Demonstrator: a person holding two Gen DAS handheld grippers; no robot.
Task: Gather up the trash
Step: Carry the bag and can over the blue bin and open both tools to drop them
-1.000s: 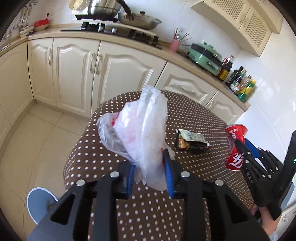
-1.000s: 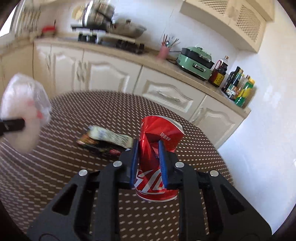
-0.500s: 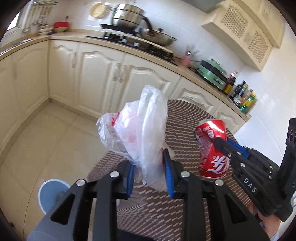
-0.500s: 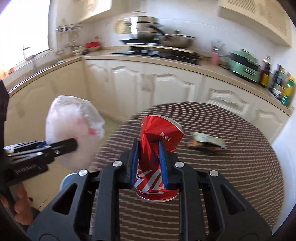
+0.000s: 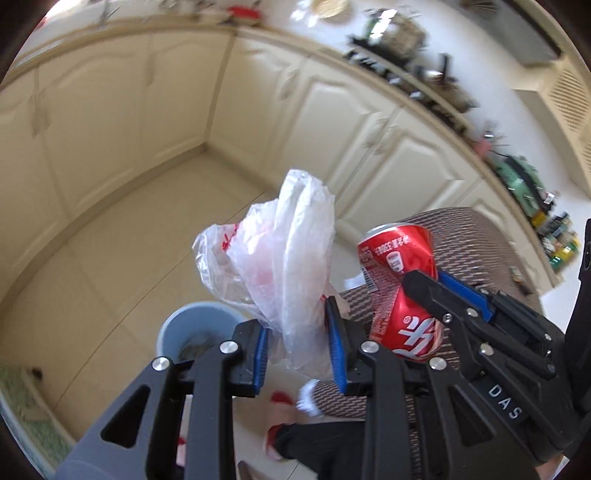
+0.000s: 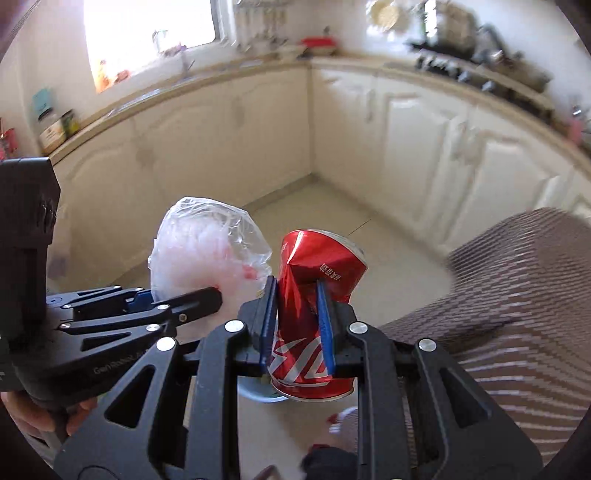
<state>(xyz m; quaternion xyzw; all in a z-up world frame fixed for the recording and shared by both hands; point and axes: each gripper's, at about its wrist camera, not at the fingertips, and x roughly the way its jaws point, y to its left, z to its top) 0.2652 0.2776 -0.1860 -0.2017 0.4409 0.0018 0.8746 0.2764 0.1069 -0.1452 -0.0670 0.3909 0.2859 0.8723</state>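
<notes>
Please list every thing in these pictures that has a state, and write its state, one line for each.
Crumpled clear plastic bag with red print: held off the floor in left gripper.
Dented red soda can: upright, clamped in right gripper.
Round blue waste bin: on the floor, open, some trash inside.
Cream cabinet doors: closed.

Kitchen w/ cream raised-panel base cabinets (image 6: pixel 229 147) running in an L round the corner, beige countertop (image 6: pixel 177 86) above. Floor (image 5: pixel 122 236) pale cream tile. Bright window (image 6: pixel 147 33) over the counter, blown out, strong daylight. White tiled wall (image 5: pixel 480 62) behind a dark hob (image 5: pixel 395 33), blurred. Round table in brown dotted cloth (image 6: pixel 517 280) at right. Green mat (image 5: pixel 26 417) at floor edge, lower left.
</notes>
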